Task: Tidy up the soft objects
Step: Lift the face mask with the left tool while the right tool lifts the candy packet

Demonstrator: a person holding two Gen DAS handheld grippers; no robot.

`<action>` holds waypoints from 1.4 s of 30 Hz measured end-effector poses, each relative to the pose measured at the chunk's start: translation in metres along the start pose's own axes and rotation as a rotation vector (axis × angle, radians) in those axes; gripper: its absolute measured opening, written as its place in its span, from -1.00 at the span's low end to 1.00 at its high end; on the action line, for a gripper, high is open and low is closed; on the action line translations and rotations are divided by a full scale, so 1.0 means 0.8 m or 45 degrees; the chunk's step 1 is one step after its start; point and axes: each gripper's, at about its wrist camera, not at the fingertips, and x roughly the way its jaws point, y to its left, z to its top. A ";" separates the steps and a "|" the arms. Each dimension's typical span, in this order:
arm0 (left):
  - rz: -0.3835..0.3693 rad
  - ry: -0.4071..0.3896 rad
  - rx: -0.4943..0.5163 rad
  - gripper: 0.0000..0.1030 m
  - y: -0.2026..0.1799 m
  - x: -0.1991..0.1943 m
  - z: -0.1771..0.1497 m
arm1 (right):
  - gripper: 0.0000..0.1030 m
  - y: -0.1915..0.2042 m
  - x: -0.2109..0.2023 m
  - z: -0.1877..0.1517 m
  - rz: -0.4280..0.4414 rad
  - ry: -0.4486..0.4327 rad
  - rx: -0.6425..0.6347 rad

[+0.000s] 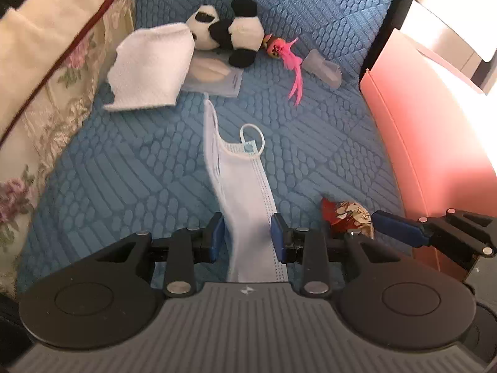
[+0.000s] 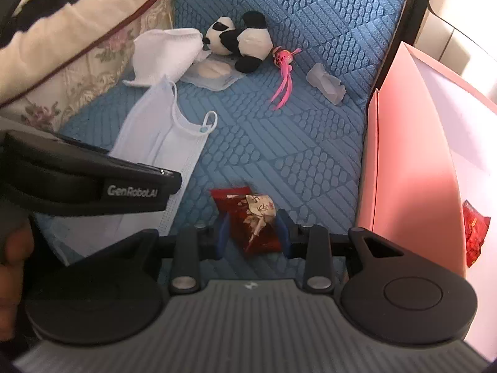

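Note:
My left gripper [image 1: 247, 236] is shut on a pale blue face mask [image 1: 240, 180], which hangs forward over the blue quilted bed cover [image 1: 124, 171]; the mask also shows in the right wrist view [image 2: 158, 143]. My right gripper [image 2: 254, 233] is shut on a red snack packet [image 2: 253, 217], also seen in the left wrist view [image 1: 344, 214]. A panda plush [image 1: 230, 31] [image 2: 239, 40], a white towel [image 1: 149, 68] [image 2: 164, 56], a flat sealed pouch [image 1: 214, 74] [image 2: 214, 73] and a pink feather toy [image 1: 289, 59] [image 2: 284, 68] lie farther back.
A pink box [image 1: 413, 124] [image 2: 410, 155] stands at the right, with a red packet [image 2: 473, 233] inside it. A clear plastic piece [image 1: 323, 68] [image 2: 326, 84] lies near the box. A floral pillow [image 1: 46, 77] [image 2: 77, 46] borders the left.

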 end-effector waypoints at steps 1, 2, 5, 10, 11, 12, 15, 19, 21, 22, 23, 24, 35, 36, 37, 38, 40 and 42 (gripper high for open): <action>0.000 -0.013 -0.004 -0.27 0.000 0.002 0.000 | -0.29 0.001 0.001 0.000 -0.005 0.001 -0.009; 0.006 -0.017 -0.003 -0.26 -0.002 0.002 0.000 | -0.29 0.002 0.002 0.000 -0.008 0.001 -0.021; 0.017 -0.031 0.003 -0.26 -0.005 0.003 0.000 | -0.29 0.005 0.003 0.000 -0.019 0.002 -0.049; 0.036 -0.046 0.067 -0.17 -0.014 0.004 -0.004 | -0.29 0.006 0.005 -0.001 -0.029 0.006 -0.061; 0.045 -0.050 0.084 -0.17 -0.016 0.004 -0.005 | -0.29 0.006 0.006 -0.001 -0.032 0.006 -0.063; 0.057 -0.054 0.107 -0.18 -0.019 0.004 -0.007 | -0.29 0.007 0.007 -0.001 -0.034 0.010 -0.063; 0.106 -0.067 0.163 -0.32 -0.026 0.006 -0.010 | -0.29 0.005 0.009 0.000 -0.031 0.013 -0.052; 0.130 -0.092 0.162 -0.66 -0.023 0.006 -0.011 | -0.28 0.005 0.009 0.000 -0.028 0.014 -0.044; 0.134 -0.092 0.152 -0.84 -0.020 0.006 -0.010 | -0.29 0.004 0.009 0.000 -0.026 0.014 -0.040; 0.136 -0.091 0.146 -0.87 -0.019 0.006 -0.009 | -0.30 0.003 0.010 0.000 -0.024 0.014 -0.035; 0.136 -0.089 0.139 -0.89 -0.018 0.006 -0.008 | -0.30 0.003 0.011 0.000 -0.022 0.013 -0.033; 0.136 -0.088 0.132 -0.91 -0.018 0.006 -0.008 | -0.31 0.002 0.011 -0.001 -0.021 0.013 -0.033; 0.039 -0.080 -0.015 -0.94 0.002 -0.017 0.002 | -0.43 -0.002 0.008 -0.002 -0.033 -0.003 -0.019; 0.031 -0.087 -0.015 -0.94 0.002 -0.021 0.003 | -0.43 -0.003 0.006 -0.001 -0.029 -0.014 -0.011; 0.024 -0.091 -0.018 -0.94 0.003 -0.025 0.003 | -0.43 -0.004 0.002 0.000 -0.025 -0.025 -0.003; 0.018 -0.096 -0.022 -0.95 0.005 -0.028 0.003 | -0.43 -0.005 -0.001 0.000 -0.023 -0.038 0.003; 0.002 -0.106 -0.029 -0.95 0.008 -0.035 0.003 | -0.43 -0.007 -0.006 0.001 -0.025 -0.059 0.012; -0.012 -0.116 -0.028 -0.95 0.009 -0.041 0.003 | -0.43 -0.009 -0.010 0.001 -0.025 -0.065 0.025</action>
